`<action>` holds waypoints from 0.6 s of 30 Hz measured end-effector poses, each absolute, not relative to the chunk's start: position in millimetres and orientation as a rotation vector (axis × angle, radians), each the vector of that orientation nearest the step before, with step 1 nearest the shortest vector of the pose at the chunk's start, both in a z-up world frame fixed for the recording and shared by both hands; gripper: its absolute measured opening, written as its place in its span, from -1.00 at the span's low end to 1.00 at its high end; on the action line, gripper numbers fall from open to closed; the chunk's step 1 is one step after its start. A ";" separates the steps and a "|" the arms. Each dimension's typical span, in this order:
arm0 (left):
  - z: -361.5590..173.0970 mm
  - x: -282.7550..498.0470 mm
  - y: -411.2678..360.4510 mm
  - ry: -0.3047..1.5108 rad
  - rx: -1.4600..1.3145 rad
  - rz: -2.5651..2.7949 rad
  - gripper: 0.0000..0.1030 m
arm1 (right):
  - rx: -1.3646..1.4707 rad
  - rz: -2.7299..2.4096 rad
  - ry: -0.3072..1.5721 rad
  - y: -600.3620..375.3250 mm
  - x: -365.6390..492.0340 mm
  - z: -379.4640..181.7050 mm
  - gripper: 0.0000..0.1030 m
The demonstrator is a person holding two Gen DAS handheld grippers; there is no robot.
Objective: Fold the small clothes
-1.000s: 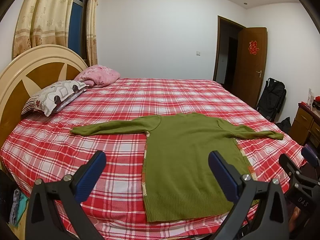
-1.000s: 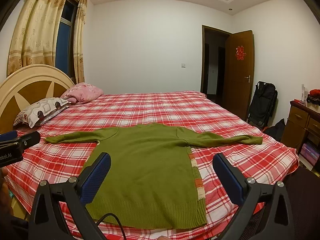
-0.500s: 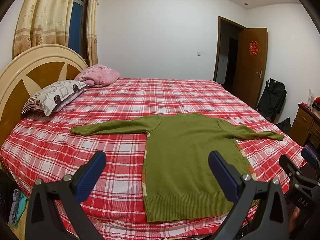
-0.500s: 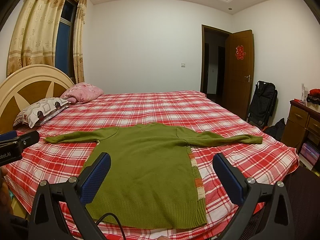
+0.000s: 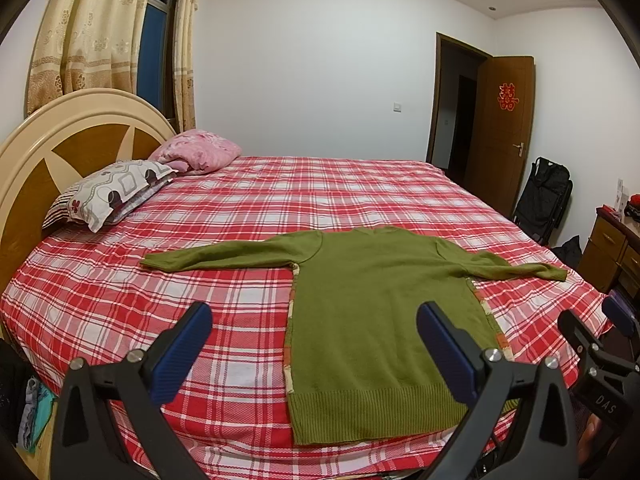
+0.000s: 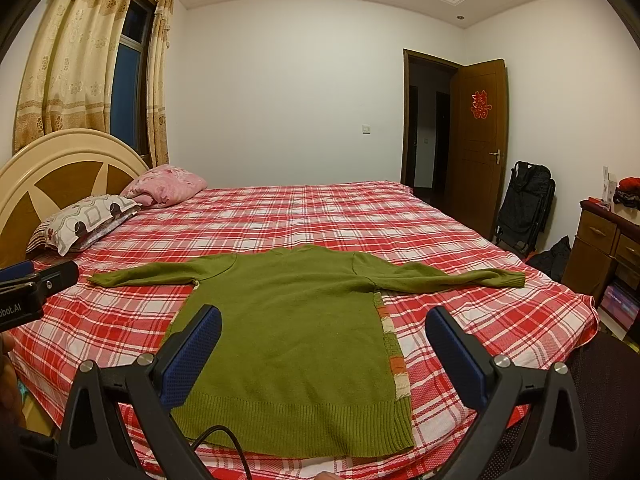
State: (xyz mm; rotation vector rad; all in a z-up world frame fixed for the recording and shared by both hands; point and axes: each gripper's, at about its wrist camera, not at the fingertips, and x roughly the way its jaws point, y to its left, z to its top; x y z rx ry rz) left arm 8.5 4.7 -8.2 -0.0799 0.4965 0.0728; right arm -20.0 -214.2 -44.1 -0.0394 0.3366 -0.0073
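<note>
Sweater [image 5: 384, 312] flat on bed [image 5: 280, 200], likely soft, floppy; both grippers [image 5: 316, 344] [image 6: 324, 344] spread empty; pinch a sleeve cuff [image 6: 512, 279].

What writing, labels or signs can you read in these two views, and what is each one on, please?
"DAS": white letters on the right gripper body, seen at the edge of the left wrist view.
"obot.AI": white letters, cut off by the frame edge, on the left gripper body, seen in the right wrist view.
"囍": red paper double-happiness sign on the door.
Nothing readable on the sweater; items on the dresser are too small to read.
</note>
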 end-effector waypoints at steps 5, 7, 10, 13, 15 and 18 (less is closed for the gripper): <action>-8.2 8.4 4.8 0.497 -0.080 0.073 1.00 | -0.039 -0.007 0.336 -214.1 -20.1 -44.0 0.98; -8.2 8.4 4.8 0.497 -0.081 0.072 1.00 | -0.039 -0.007 0.337 -214.2 -20.0 -44.0 0.98; -8.4 8.5 4.5 0.497 -0.081 0.072 1.00 | -0.039 -0.007 0.337 -213.8 -20.1 -43.9 0.98; -8.3 8.6 4.7 0.498 -0.081 0.073 1.00 | -0.040 -0.005 0.338 -213.6 -19.4 -44.9 0.98; -8.3 8.7 4.7 0.497 -0.081 0.073 1.00 | -0.040 -0.005 0.339 -213.5 -19.4 -45.1 0.98; -8.4 8.7 4.7 0.498 -0.081 0.072 1.00 | -0.040 -0.003 0.341 -212.8 -19.0 -47.4 0.98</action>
